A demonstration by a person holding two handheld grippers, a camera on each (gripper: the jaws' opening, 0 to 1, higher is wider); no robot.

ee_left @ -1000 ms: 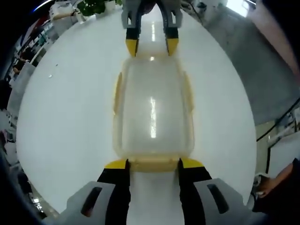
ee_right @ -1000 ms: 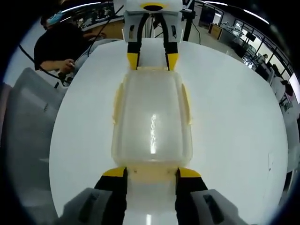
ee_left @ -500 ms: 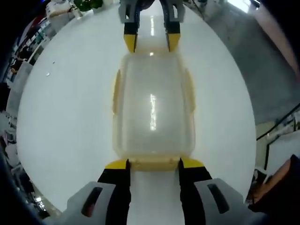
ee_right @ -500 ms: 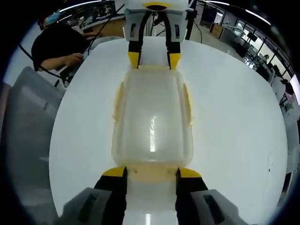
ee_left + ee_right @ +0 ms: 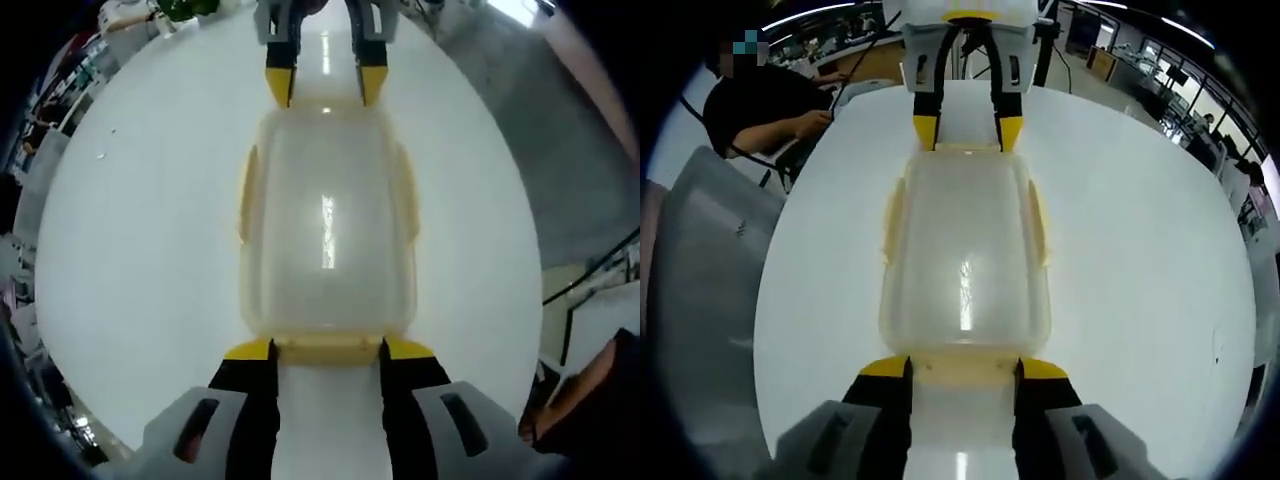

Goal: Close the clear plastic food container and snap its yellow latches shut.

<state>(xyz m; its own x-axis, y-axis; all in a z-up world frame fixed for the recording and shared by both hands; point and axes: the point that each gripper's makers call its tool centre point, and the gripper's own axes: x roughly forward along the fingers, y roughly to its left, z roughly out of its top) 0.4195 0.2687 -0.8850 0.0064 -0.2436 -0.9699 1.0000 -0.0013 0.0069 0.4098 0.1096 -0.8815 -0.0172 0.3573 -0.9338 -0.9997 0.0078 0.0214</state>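
Between two open hand-held grippers, end to end, clear container on white table.

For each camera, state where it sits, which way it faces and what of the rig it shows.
Left gripper view: rides the left claw, looking along the container on the white table toward the right claw.
Right gripper view: rides the right claw, facing the left claw across the container.
Shared: container, table, both claws; the views oppose.
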